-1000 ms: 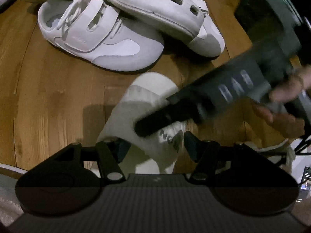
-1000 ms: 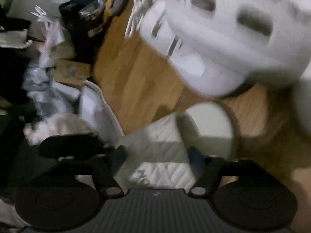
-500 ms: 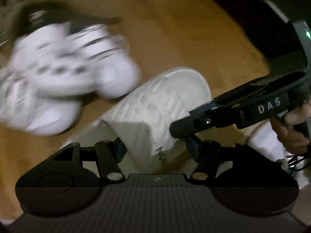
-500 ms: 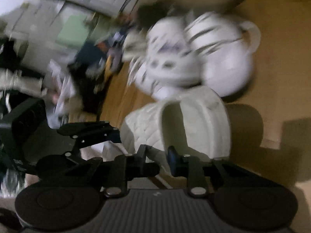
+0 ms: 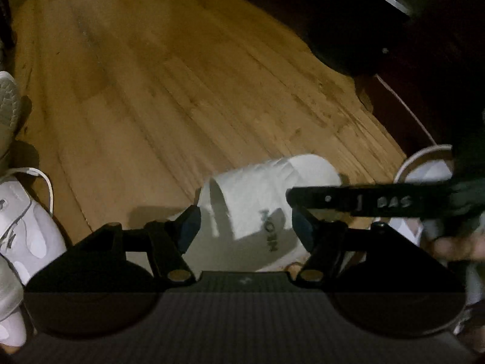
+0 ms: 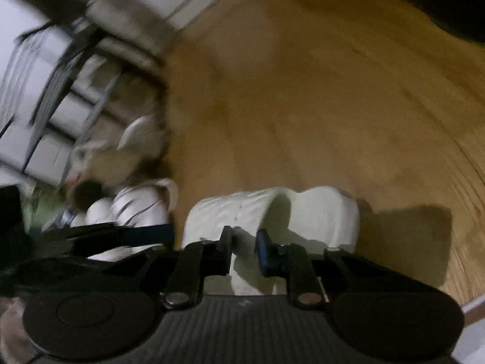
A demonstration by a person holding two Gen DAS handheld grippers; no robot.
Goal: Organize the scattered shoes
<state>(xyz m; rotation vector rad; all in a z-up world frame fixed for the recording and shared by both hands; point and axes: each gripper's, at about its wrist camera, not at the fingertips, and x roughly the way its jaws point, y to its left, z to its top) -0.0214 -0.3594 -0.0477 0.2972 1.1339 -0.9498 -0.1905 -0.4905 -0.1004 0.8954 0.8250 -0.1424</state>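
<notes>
A white quilted slipper (image 5: 257,188) hangs just above the wooden floor (image 5: 182,91), held by both grippers. My left gripper (image 5: 245,227) has it between its blue pads, which touch both sides; the jaws are opening. From the right, a finger of my right gripper (image 5: 348,200) reaches across the slipper's side, with a hand behind it. In the right wrist view my right gripper (image 6: 245,244) is closing, its pads pinching a fold at the slipper's (image 6: 318,212) near edge. A left gripper finger (image 6: 136,233) shows at the left there.
White lace-up sneakers (image 5: 27,236) lie at the left edge, also blurred in the right wrist view (image 6: 136,206). A second white slipper (image 5: 430,166) shows at the right. Dark furniture (image 5: 363,15) bounds the floor at the far right. Pale shelves and boxes (image 6: 45,106) stand at the left.
Both grippers have swung away from the pile of white sneakers, carrying the slipper over open floor. The right gripper went from wide around the slipper to pinched on its edge.
</notes>
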